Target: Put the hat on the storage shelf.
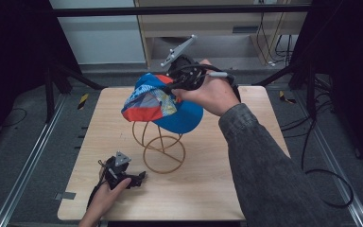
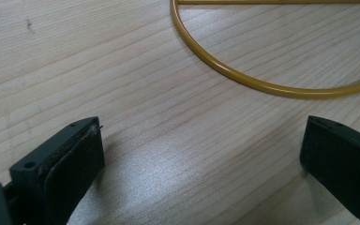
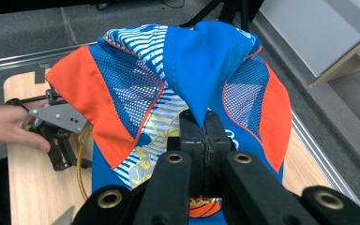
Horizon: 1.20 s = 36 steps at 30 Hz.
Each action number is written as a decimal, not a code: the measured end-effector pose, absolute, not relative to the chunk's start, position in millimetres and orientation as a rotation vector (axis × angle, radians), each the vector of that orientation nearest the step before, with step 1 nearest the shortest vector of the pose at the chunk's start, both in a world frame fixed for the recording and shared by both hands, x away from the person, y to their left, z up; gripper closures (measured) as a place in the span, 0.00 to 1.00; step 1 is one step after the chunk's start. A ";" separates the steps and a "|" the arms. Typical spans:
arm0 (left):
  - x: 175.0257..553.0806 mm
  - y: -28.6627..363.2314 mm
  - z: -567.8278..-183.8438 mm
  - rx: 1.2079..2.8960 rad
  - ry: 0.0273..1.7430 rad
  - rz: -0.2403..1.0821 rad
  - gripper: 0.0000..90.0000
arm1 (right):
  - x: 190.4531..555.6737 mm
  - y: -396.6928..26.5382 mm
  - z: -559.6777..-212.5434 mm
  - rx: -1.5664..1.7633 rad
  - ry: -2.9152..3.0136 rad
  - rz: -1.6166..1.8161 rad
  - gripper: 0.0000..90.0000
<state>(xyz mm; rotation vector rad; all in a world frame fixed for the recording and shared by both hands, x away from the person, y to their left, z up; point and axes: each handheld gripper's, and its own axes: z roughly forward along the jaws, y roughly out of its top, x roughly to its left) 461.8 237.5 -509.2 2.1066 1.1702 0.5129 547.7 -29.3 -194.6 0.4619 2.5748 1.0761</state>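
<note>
Right hand-held gripper (image 3: 201,129) pinches the cap (image 3: 187,75); left hand-held gripper (image 2: 201,154) gapes wide, seemingly empty.

**Your left jaws stand wide over bare wood**

Your left gripper (image 2: 201,154) hangs low over the table (image 2: 122,70), its black jaws spread far apart with nothing between them but pale wood grain. Ahead of them curves a yellow wire ring (image 2: 243,77), lying flat on the table and well apart from both jaws. A straight yellow bar crosses the top edge.
</note>
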 end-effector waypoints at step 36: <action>461.5 237.3 -509.0 2.106 1.174 0.511 0.00 | 545.4 19.4 -218.3 0.374 2.661 1.021 1.00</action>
